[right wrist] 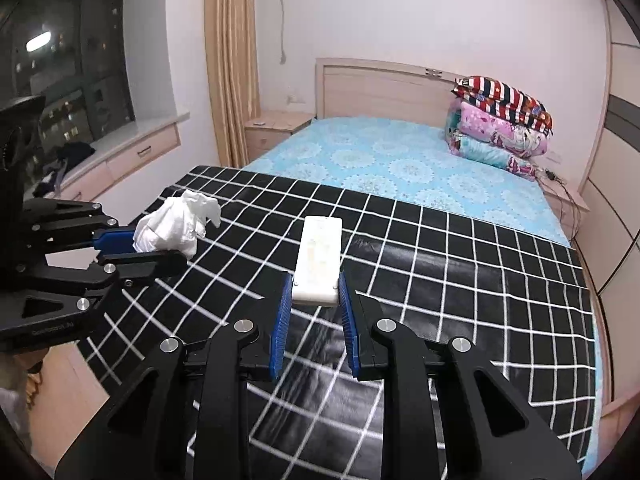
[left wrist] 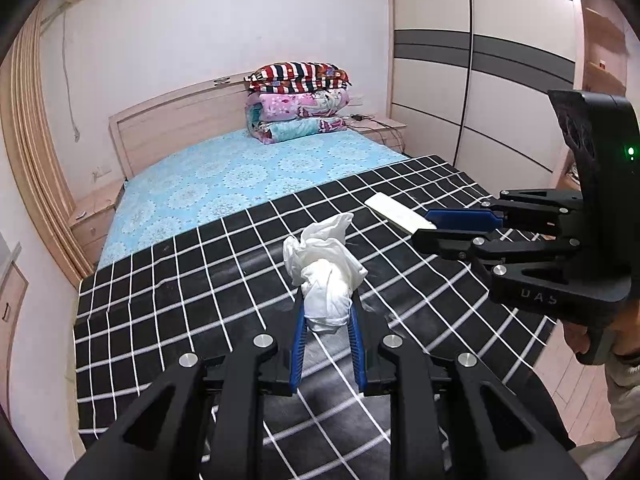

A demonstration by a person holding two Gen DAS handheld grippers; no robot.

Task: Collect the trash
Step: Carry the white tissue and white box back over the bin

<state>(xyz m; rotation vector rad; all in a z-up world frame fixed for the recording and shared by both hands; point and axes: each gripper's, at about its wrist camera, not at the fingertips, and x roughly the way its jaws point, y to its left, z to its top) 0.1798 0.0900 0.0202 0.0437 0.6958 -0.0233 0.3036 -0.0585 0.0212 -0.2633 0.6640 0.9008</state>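
A crumpled white tissue (left wrist: 326, 276) sits between the blue pads of my left gripper (left wrist: 326, 300), which is shut on it, above the black checked cloth (left wrist: 200, 280). My right gripper (right wrist: 315, 280) is shut on the near end of a flat white rectangular piece (right wrist: 320, 256) that looks like a remote. The piece sticks out forward over the cloth (right wrist: 440, 280). In the left wrist view the right gripper (left wrist: 422, 227) comes in from the right with the white piece (left wrist: 394, 212). In the right wrist view the left gripper (right wrist: 160, 246) and its tissue (right wrist: 176, 224) are at the left.
The cloth covers the foot of a bed with a blue patterned sheet (left wrist: 240, 172). Folded quilts (left wrist: 300, 100) are stacked by the headboard. A nightstand (right wrist: 272, 128) and a window ledge with drawers (right wrist: 132, 152) are left of the bed, a wardrobe (left wrist: 500, 80) on its right.
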